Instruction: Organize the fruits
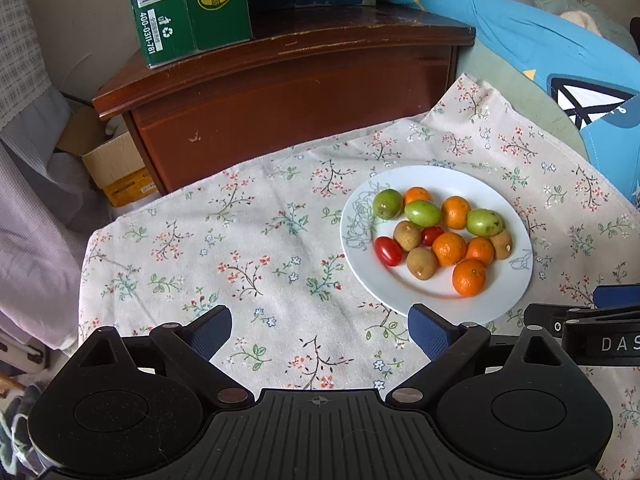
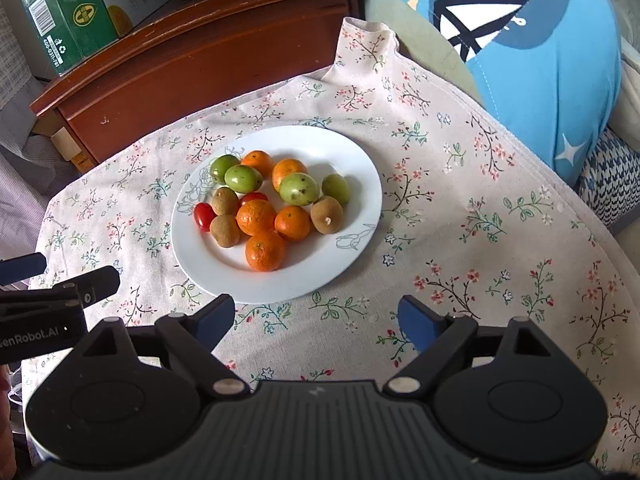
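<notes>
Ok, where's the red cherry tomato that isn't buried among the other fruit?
The exposed cherry tomato lies at the left edge of the fruit pile on the white plate, beside two brown fruits. In the left wrist view it is on the pile's near-left side.

Two handheld black grippers with blue finger pads

The left gripper (image 1: pixel 320 332) and the right gripper (image 2: pixel 316 320) look alike: a ribbed black body, round housings on each side, triangular cut-outs, silver pivot pins on black linkage arms, and textured blue pads (image 1: pixel 430 334). White lettering marks each gripper's side, seen from the other's camera.
</notes>
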{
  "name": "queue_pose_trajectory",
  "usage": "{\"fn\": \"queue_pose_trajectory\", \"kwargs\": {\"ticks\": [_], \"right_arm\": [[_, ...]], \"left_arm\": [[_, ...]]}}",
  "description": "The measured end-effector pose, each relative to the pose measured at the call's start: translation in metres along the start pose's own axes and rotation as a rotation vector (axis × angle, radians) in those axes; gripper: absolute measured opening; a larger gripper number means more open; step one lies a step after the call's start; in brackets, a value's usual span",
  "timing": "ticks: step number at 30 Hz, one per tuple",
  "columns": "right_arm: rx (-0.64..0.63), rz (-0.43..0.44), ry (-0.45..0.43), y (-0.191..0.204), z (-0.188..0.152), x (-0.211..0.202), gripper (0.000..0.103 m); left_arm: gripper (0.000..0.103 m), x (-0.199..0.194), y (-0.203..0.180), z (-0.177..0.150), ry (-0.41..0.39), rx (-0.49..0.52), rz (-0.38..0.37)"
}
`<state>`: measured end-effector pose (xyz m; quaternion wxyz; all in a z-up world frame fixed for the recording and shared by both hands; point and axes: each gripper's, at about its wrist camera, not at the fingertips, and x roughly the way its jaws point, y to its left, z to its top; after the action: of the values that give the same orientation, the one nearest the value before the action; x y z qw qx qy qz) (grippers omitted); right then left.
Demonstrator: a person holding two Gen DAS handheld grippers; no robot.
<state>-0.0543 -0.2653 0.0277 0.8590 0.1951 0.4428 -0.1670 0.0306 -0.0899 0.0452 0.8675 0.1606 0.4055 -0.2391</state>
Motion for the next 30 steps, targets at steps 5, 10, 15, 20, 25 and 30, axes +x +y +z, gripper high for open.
{"fn": "queue_pose_trajectory", "kwargs": {"ticks": [5, 10, 15, 20, 25, 30], "right_arm": [[0.002, -0.059, 0.035, 0.002, 0.002, 0.009, 0.089], [0.034, -0.084, 0.051, -0.002, 0.004, 0.015, 0.091], [0.029, -0.105, 0.057, 0.0, 0.005, 0.021, 0.091], [-0.014, -0.135, 0.043, 0.006, 0.004, 0.023, 0.091], [-0.02, -0.141, 0.045, 0.008, 0.004, 0.026, 0.091], [-0.021, -0.146, 0.044, 0.009, 0.004, 0.028, 0.091]], "left_arm": [[0.096, 0.01, -0.006, -0.001, 0.037, -0.008, 0.009], [0.096, 0.018, -0.01, 0.0, 0.056, -0.01, 0.026], [0.096, 0.023, -0.012, 0.001, 0.067, -0.026, 0.044], [0.096, 0.026, -0.013, 0.001, 0.072, -0.036, 0.056], [0.096, 0.03, -0.012, 0.0, 0.085, -0.054, 0.07], [0.096, 0.033, -0.011, 0.0, 0.092, -0.068, 0.081]]}}
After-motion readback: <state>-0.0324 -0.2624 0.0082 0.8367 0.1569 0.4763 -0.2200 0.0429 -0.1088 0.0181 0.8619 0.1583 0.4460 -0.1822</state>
